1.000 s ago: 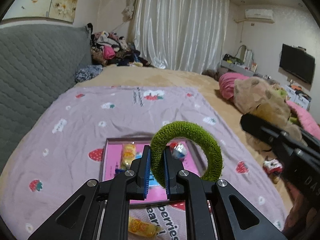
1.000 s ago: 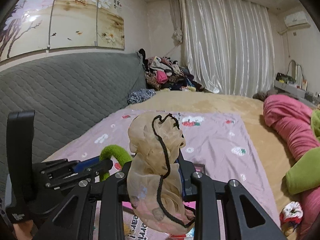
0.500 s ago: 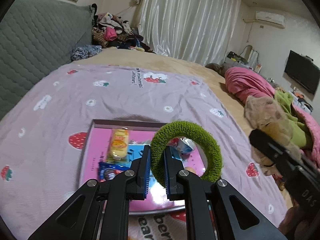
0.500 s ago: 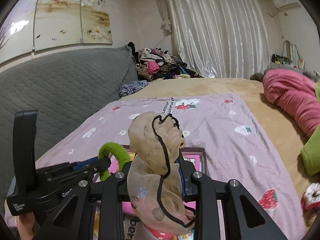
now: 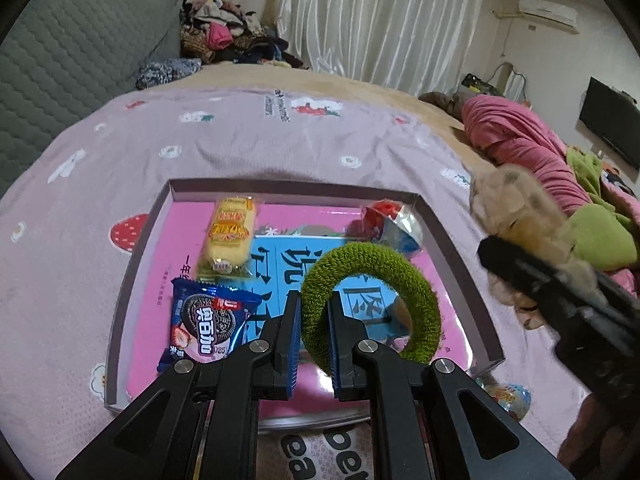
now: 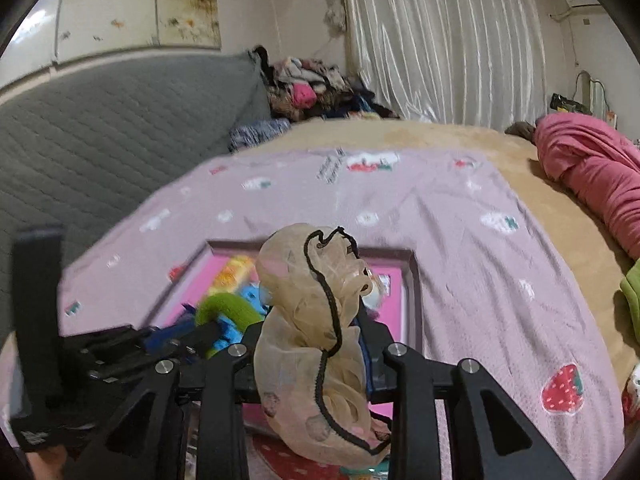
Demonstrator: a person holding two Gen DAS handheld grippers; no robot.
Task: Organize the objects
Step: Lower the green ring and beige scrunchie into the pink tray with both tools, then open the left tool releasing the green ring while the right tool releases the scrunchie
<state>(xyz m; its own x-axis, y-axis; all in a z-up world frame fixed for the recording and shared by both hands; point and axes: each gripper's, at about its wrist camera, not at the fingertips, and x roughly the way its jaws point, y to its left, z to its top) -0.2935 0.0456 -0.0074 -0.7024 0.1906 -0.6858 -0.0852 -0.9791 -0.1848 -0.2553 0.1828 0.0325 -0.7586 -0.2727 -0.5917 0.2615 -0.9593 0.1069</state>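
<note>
Reading "25" and Chinese characters on blue cookie packet (image 5: 208, 322) lying near-left in pink tray (image 5: 132, 280); yellow cake packet (image 5: 230, 236) far-left, red-and-silver wrapper (image 5: 390, 220) far-right. Left gripper (image 5: 314, 320) clamped on green scrunchie (image 5: 400, 276) above tray. Right gripper (image 6: 316, 344), jaws just opening slightly, pinching beige mesh scrunchie (image 6: 312, 340) above tray's near edge.

Setting: a home bedroom. Bed (image 5: 360, 92) with tan cover fills the middle of the frame, a lilac strawberry-print blanket (image 5: 240, 136) spread over it. Grey quilted headboard (image 5: 72, 52) at left. Heap of clothes (image 5: 224, 40) at upper centre. Pale floor-length curtains (image 5: 380, 20) behind. Air conditioner (image 5: 548, 14) upper right; wall television (image 5: 610, 132) at right edge. Painted wall panels (image 6: 140, 8) upper left in the right wrist view.
</note>
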